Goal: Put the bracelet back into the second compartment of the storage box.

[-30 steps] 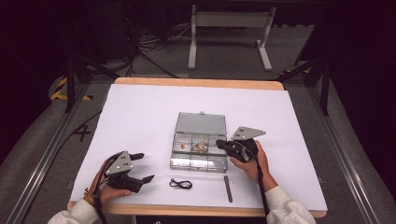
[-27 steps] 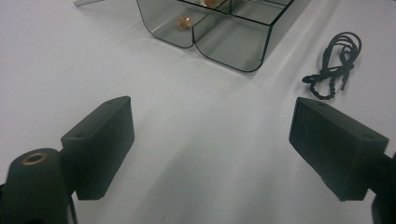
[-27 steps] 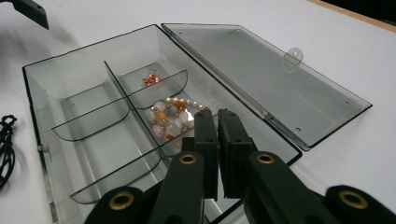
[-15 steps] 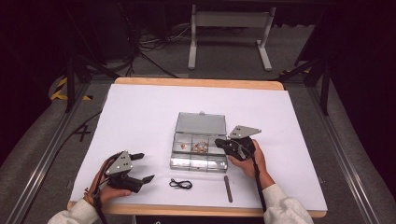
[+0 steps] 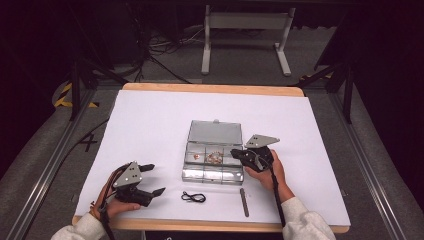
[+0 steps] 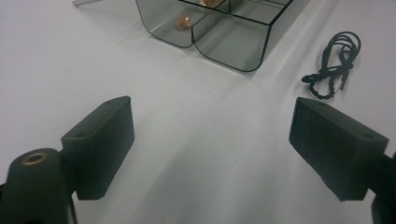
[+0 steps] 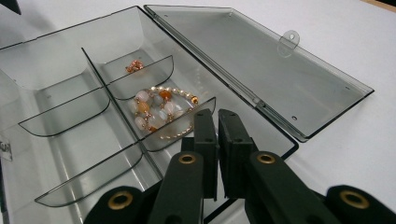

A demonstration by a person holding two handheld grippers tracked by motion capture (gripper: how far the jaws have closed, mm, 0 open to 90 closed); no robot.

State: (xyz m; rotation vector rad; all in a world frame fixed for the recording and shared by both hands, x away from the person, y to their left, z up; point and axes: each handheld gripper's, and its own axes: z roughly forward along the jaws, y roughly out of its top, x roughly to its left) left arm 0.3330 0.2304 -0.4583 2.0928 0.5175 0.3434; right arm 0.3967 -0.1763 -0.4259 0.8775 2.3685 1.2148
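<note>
- high view: the right gripper (image 5: 239,153) hangs at the right edge of the clear organiser box (image 5: 212,174), tips over its right-hand compartment, held by the person's right hand (image 5: 267,170). the left gripper (image 5: 150,179) rests low on the white table cover (image 5: 150,120), well apart from the box, jaws spread wide and holding nothing. a black cord (image 5: 193,197) lies just in front of the box and a dark flat stick (image 5: 244,202) beside it. the lid (image 5: 216,132) is already folded back flat, so the opening looks done; the sorting or picking of beads seems barely begun.

- left gripper view: the left gripper (image 6: 210,140) has its jaws far apart with bare cover between them. the near corner of the box (image 6: 219,42) sits ahead, apart from the jaws, with one small orange bead (image 6: 183,21) inside. the black cord (image 6: 334,65) lies to the right, near the right jaw, not touching it.

- right gripper view: the right gripper (image 7: 216,116) has its jaws pressed nearly together, only a thin slit between them, and i can't tell if anything tiny is pinched there. the tips sit just over the rim of the compartment that holds the bead bracelet (image 7: 161,109), almost touching its near strand. a small copper-coloured piece (image 7: 134,66) lies in the compartment beyond; the other compartments look empty. my guess is the bracelet is the next thing to be lifted.
</note>
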